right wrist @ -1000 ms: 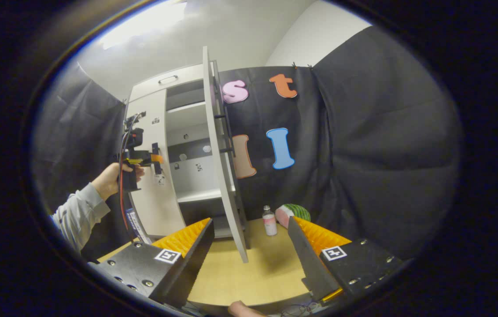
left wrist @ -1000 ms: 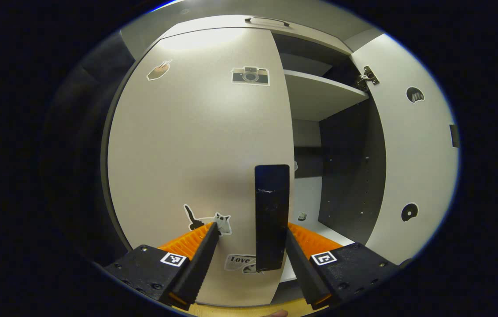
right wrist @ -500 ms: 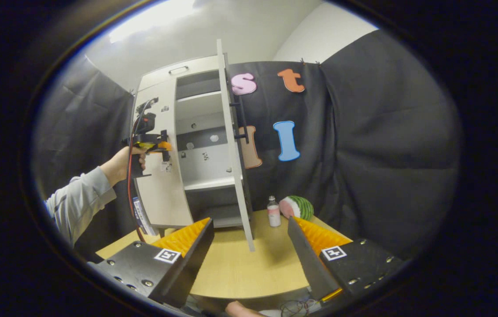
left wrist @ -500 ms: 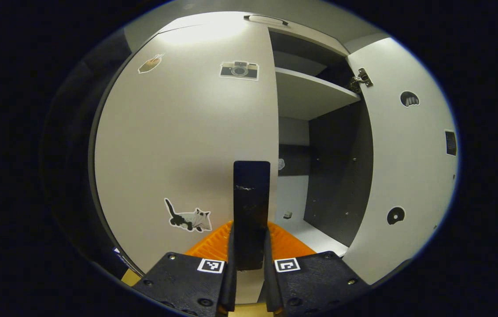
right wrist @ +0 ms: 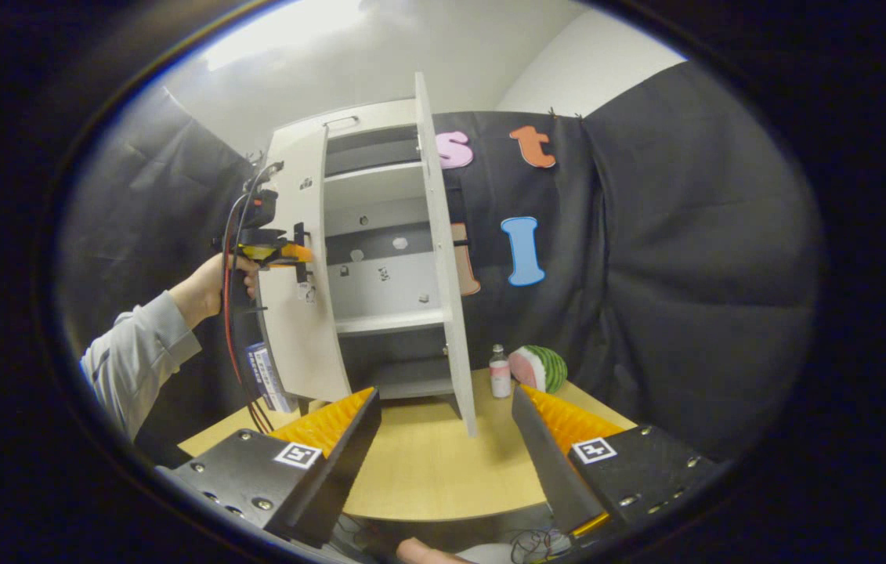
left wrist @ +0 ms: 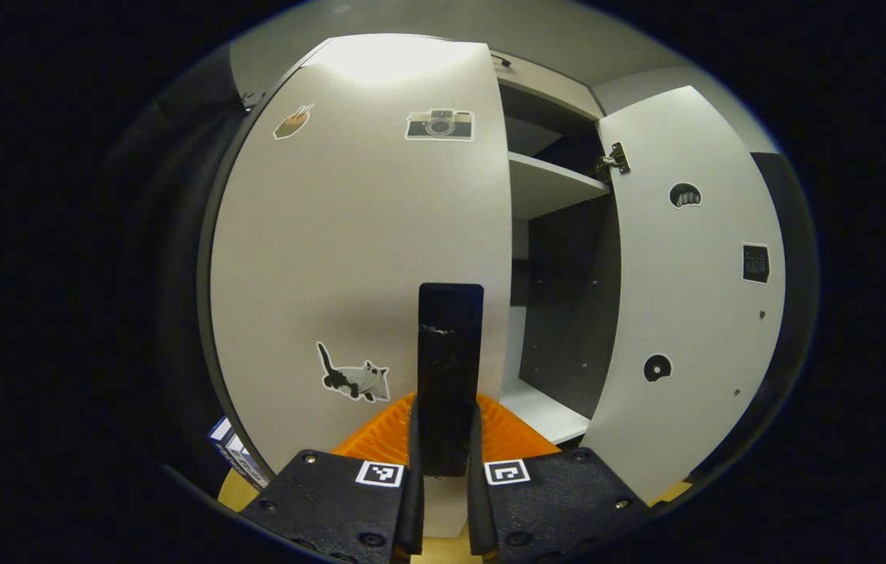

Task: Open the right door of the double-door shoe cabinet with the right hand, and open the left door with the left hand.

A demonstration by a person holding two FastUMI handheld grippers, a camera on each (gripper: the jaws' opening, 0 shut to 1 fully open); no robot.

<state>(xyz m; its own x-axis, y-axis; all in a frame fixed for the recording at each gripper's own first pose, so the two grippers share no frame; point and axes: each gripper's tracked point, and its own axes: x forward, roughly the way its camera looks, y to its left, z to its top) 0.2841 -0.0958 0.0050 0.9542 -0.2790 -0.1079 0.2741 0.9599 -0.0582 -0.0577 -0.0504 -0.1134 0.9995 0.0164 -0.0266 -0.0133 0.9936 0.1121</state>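
On left door (left wrist: 348,258): left gripper (left wrist: 443,501) jaws clamp handle (left wrist: 450,368), its bottom hidden; right gripper (right wrist: 443,446) jaws wide.

My tongs (right wrist: 443,439) carry black screwed bodies with square markers; my sleeve (right wrist: 133,364) is grey; red cable (right wrist: 227,313) trails.

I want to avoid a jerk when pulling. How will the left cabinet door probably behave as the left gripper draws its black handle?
The left door is probably a stiff flat panel, so it should swing as one piece. The left gripper has its jaws closed on the black handle, whose smooth look suggests it might slip. The right door stands wide open already.
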